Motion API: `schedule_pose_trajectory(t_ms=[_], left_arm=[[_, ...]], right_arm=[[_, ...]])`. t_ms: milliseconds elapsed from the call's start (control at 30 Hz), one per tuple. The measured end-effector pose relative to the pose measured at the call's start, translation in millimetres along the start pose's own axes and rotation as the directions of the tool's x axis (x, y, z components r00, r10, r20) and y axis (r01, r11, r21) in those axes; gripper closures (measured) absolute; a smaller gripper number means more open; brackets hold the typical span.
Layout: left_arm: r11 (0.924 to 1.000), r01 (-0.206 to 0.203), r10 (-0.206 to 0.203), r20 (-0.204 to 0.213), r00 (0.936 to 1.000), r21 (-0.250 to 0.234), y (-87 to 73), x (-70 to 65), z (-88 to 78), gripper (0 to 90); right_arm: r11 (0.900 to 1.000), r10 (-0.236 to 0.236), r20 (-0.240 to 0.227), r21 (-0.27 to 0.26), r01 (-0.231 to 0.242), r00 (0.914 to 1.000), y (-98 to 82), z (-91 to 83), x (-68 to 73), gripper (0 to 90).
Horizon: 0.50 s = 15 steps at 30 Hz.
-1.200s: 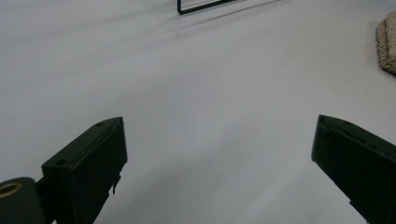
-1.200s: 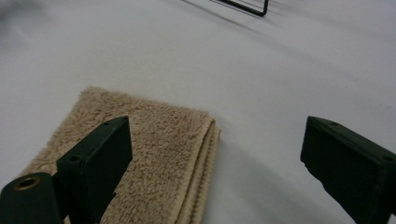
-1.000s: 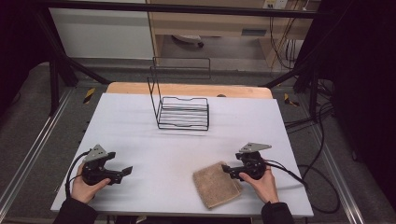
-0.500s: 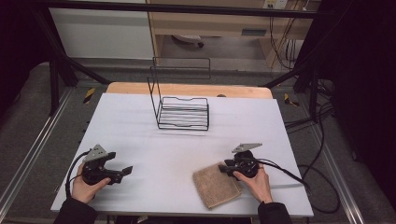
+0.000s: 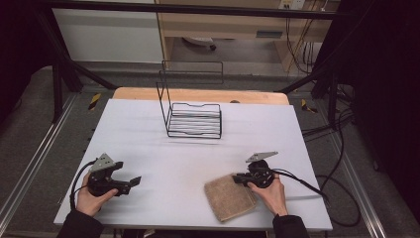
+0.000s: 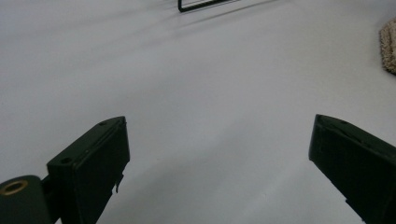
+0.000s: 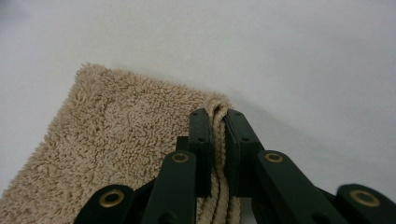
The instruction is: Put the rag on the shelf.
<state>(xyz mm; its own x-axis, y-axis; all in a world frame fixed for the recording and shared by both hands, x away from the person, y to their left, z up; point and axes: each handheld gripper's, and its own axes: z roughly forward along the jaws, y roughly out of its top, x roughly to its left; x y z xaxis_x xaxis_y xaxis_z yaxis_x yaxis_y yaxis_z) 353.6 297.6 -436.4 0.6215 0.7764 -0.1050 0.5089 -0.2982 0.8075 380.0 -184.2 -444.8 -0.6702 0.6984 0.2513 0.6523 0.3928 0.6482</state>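
White tabletop (image 5: pixel 198 148) filled the middle of the high view, with a wooden strip along its far edge and dark floor and cables around it. A black wire rack (image 5: pixel 194 119) stood well beyond both grippers, toward the far side. The left gripper (image 5: pixel 130 182) lay in the person's left hand (image 5: pixel 91 198), its jaws spread over bare surface. The right gripper (image 5: pixel 236 178), held in the right hand (image 5: pixel 270 193), met the near corner of a tan towel (image 5: pixel 229 197) that lay flat just ahead of it.

From the left gripper view, the two black jaws stood wide apart with nothing but white surface (image 6: pixel 205 102) between them; far ahead a sliver of the rack (image 6: pixel 205 4) showed, and off past the right-hand jaw an edge of the towel (image 6: pixel 388 44).

From the right gripper view, the jaws were pressed together on a bunched fold of the towel's (image 7: pixel 116 140) edge, the rest of the cloth spreading ahead and to the left of the jaws on the table (image 7: pixel 303 56).
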Motion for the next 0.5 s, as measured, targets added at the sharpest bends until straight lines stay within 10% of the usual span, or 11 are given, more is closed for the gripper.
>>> schedule_pose_trajectory(t_ms=[500], left_arm=[[1.0,0.002,-0.002,-0.005,1.0,-0.002,1.1,-1.0,-0.5,4.9]], right_arm=[[0.993,0.029,0.113,-0.118,-0.015,0.9932,21.3,-0.7,-9.8,84.4]])
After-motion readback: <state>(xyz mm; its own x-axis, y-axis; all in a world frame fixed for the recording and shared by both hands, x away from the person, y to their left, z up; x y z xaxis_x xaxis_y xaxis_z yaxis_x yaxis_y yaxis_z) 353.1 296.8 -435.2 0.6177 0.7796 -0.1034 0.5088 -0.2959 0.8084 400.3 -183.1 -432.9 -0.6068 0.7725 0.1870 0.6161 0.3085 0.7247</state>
